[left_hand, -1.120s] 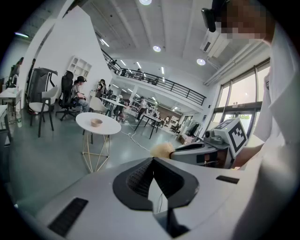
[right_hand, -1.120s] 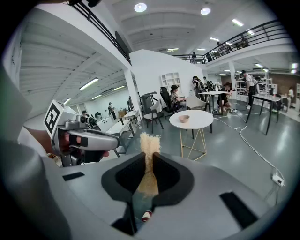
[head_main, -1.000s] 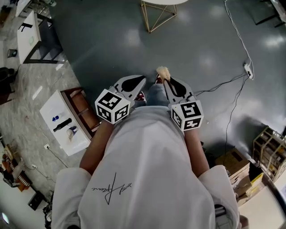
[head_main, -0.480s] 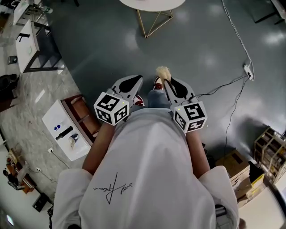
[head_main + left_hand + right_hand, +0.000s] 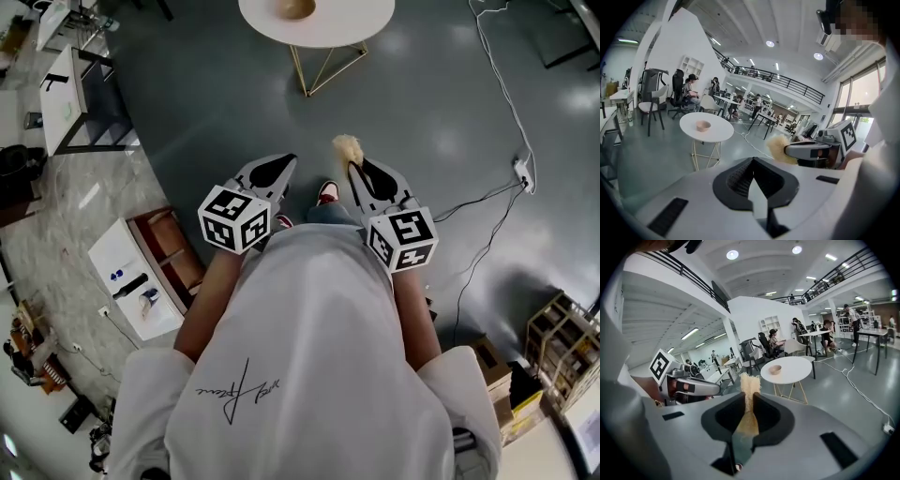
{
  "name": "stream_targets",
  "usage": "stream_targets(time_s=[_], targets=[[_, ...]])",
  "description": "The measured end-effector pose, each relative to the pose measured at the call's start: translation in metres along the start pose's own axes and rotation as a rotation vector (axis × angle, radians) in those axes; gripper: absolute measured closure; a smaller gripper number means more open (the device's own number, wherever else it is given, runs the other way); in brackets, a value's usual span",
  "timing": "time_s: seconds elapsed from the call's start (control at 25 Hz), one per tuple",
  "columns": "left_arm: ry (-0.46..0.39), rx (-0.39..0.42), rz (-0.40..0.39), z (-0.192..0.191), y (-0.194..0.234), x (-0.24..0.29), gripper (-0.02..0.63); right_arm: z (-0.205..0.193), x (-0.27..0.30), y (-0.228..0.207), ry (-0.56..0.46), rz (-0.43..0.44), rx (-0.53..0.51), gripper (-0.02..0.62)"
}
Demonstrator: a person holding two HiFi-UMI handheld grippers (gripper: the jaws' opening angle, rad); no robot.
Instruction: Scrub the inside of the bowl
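Bowl (image 5: 298,8) on table (image 5: 352,25) ahead, scrubber (image 5: 347,147) (tuft forward) in right tool (image 5: 353,167)

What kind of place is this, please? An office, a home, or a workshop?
Probably a large open-plan office or lab: people sit at desks, a railed mezzanine runs above, and a round white table stands on a glossy grey floor.

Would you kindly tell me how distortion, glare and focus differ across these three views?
Head view: fisheye bends the edges; pale glare patches on the glossy floor. Left gripper view: dark vignetted corners, with the bowl small but sharp. Right gripper view: same vignette; the brush near the lens looks slightly soft.
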State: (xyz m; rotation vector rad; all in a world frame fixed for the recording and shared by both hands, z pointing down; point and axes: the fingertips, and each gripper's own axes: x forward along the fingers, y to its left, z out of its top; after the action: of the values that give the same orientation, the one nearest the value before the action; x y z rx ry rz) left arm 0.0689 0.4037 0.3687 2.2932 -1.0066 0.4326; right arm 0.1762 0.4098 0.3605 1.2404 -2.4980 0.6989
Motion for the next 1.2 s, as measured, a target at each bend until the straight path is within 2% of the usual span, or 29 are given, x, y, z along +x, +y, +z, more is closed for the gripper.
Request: stream_targets(time_s=[0.28,0.52,0.64,0.92,1.08,1.2], targets=[[0.019,-0.006,0.045,0.022,0.008,0.022,0.600,0.018,0.019,-0.033,0.014,0.044,-0.002,0.529],[0.008,-0.035,0.072,0.035,0.027,0.025,0.600,0.026,0.032,-0.031,-0.009,0.110,0.047,0.529],[-0.010,-0.044,0.061,0.045,0.037,0.032,0.600,0.031,0.041,-0.031,-0.011,0.106,0.031,0.529],[-0.020,-0.066,0.007,0.067,0.070,0.063,0.600,0.051,0.065,-0.059,-0.011,0.032,0.032,0.529],[-0.013,-0.069,-0.006,0.087,0.098,0.074,0.601,0.076,0.090,-0.064,-0.022,0.029,0.039,0.529],[0.006,-0.086,-0.027,0.096,0.119,0.079,0.600,0.090,0.116,-0.057,-0.007,0.051,-0.003,0.529]])
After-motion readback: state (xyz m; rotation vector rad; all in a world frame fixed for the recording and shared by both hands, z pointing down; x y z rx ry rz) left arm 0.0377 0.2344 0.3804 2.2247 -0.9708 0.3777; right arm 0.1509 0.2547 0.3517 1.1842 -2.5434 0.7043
